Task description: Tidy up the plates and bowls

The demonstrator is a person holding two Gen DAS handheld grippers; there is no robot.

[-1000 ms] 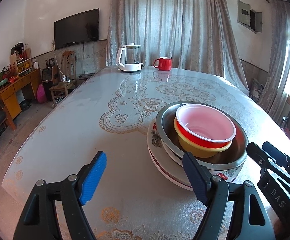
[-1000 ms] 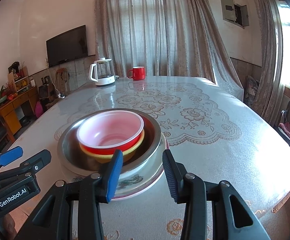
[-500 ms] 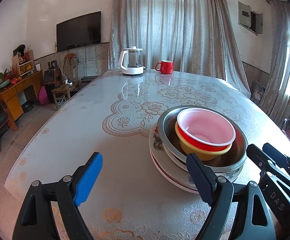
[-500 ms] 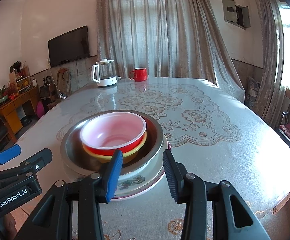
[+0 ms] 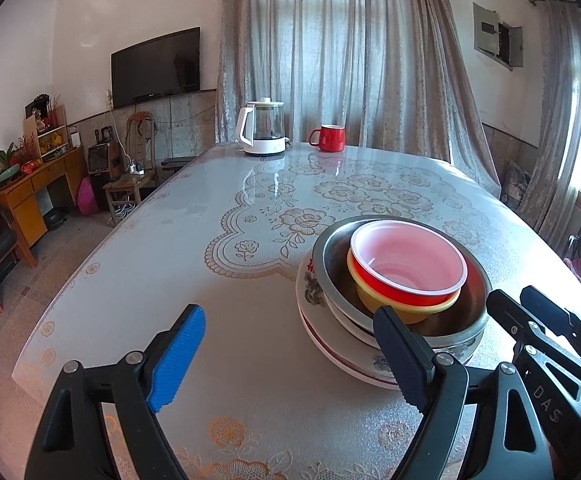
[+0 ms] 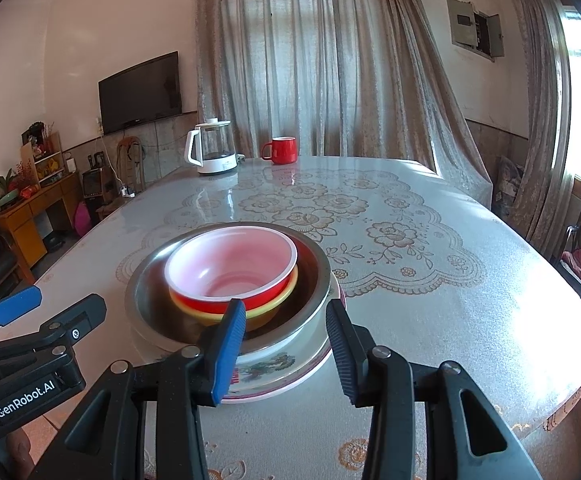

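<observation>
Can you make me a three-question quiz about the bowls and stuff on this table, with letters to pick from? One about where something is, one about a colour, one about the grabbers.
1. Where is the red mug?
A. inside the metal bowl
B. at the table's far end beside the kettle
C. on the floor

2. What colour is the bowl under the red bowl?
A. yellow
B. green
C. black

3. What is the right gripper holding?
A. a plate
B. the mug
C. nothing

Answers:
1 B, it stands beside the kettle before the curtain.
2 A, a yellow bowl rim shows beneath the red one.
3 C, its fingers stand apart, empty, before the stack.
</observation>
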